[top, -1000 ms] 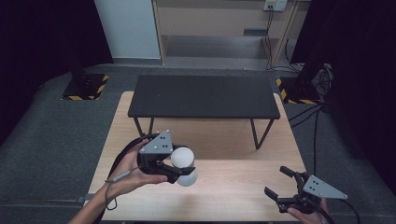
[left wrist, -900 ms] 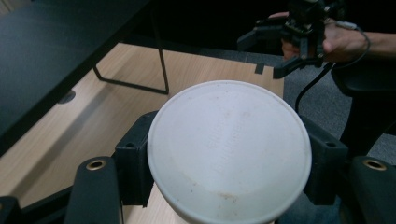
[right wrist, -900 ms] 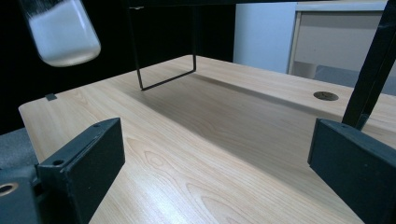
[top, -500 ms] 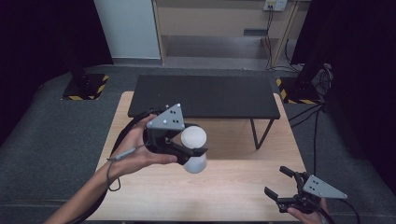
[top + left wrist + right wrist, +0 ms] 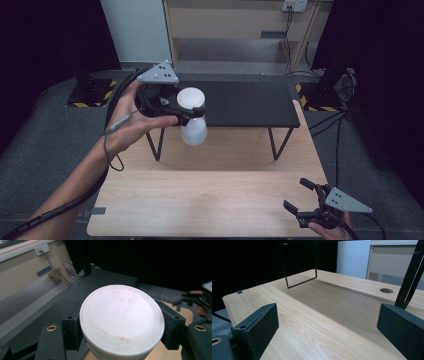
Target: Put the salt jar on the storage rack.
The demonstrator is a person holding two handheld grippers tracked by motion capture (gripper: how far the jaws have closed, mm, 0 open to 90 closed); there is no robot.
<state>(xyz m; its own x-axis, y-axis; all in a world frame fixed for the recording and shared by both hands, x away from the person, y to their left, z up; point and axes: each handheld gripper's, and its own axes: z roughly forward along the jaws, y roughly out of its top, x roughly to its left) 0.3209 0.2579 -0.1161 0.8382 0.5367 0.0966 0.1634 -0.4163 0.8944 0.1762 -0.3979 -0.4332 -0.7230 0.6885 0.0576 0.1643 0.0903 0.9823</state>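
Though embossed, white cup (image 5: 121, 322) lettering illegible

White cups: one (image 5: 192, 117) — held aloft
Grippers: two — left (image 5: 192, 113), right (image 5: 299, 197)
Black shelves: one (image 5: 250, 102)
Wooden tables: one (image 5: 210, 200)

Embossed lettering on white cup (image 5: 121, 318) base — too faint to read; no other text.

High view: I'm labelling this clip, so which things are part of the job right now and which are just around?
In the job:
left gripper, shut on the white cup
black shelf

Just around:
right gripper, open
wooden table
cabinet
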